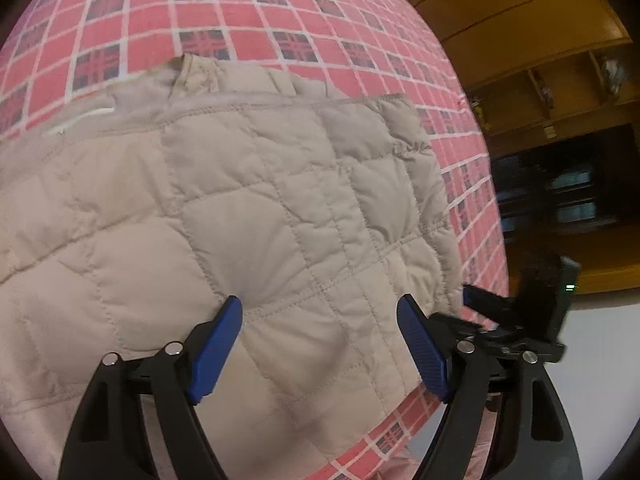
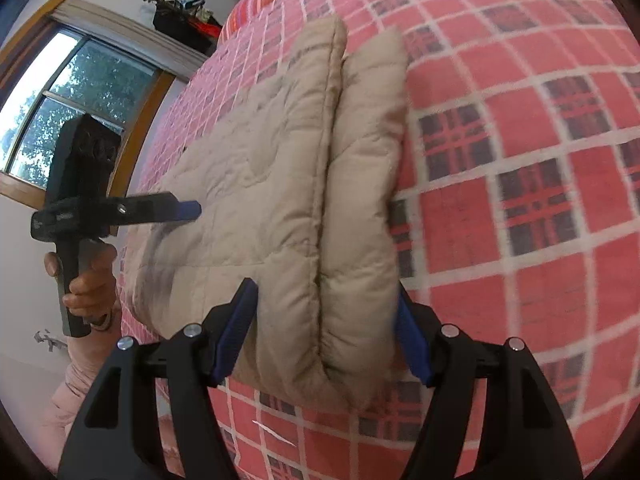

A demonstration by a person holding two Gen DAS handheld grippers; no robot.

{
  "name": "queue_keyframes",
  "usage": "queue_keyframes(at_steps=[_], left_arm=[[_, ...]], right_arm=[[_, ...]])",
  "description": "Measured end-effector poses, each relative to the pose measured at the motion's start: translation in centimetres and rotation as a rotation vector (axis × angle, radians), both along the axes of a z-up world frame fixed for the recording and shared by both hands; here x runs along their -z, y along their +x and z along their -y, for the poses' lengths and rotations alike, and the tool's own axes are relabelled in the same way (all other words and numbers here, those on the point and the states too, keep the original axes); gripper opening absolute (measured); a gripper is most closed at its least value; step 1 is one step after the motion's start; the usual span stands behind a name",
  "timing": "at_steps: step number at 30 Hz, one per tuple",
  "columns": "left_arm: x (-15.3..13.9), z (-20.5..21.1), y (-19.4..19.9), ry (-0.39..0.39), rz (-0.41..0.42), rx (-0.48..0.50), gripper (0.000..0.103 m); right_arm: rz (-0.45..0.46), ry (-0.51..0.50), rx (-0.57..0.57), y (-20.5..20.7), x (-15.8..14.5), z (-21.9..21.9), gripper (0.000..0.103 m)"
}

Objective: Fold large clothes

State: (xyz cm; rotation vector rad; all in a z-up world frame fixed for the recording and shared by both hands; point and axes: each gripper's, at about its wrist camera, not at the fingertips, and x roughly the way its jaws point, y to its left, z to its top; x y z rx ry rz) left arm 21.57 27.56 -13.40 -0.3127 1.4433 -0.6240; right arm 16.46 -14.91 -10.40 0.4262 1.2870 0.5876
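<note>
A beige quilted jacket lies on a bed covered with a red plaid sheet. In the left wrist view my left gripper hovers open just above the jacket's quilted surface, with nothing between its blue fingers. The right gripper shows blurred at the jacket's right edge. In the right wrist view the jacket is folded double, its thick folded edge running away from me. My right gripper stands open with the near end of that fold between its fingers. The left gripper hangs over the jacket's left part, held by a hand.
Wooden cupboards and shelves stand beyond the bed's right side. A window with a wooden frame is on the wall to the left. A striped pillow lies at the bed's far end. Bare plaid sheet spreads right of the jacket.
</note>
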Motion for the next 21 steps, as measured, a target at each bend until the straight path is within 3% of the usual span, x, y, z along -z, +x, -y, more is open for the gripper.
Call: queue_keyframes(at_steps=[3, 7, 9, 12, 13, 15, 20, 21], left_arm=[[-0.5, -0.4, 0.2, -0.008, 0.000, -0.001, 0.077], [-0.9, -0.1, 0.5, -0.006, 0.003, 0.021, 0.057], [-1.0, 0.4, 0.9, -0.015, -0.005, 0.030, 0.051], [-1.1, 1.4, 1.5, -0.016, -0.011, 0.037, 0.050], [-1.4, 1.9, 1.7, -0.017, -0.010, 0.040, 0.041], [-1.9, 2.8, 2.1, -0.016, -0.021, 0.054, 0.005], [-4.0, 5.9, 3.3, -0.046, -0.022, 0.106, 0.008], [-4.5, 6.7, 3.6, -0.050, -0.020, 0.108, 0.020]], right_arm=[[0.001, -0.030, -0.003, 0.2, -0.1, -0.8, 0.057], [0.047, -0.075, -0.028, -0.1, -1.6, -2.3, 0.036], [0.102, -0.132, -0.048, -0.6, -2.6, -3.8, 0.030], [0.161, -0.203, -0.069, -1.2, -3.9, -5.6, 0.025], [0.170, -0.210, -0.070, -1.4, -4.1, -6.0, 0.023], [0.190, -0.213, -0.076, -1.6, -4.7, -6.8, 0.021], [0.224, -0.236, -0.103, -2.1, -5.4, -7.2, 0.021], [0.228, -0.238, -0.105, -2.1, -5.5, -7.4, 0.021]])
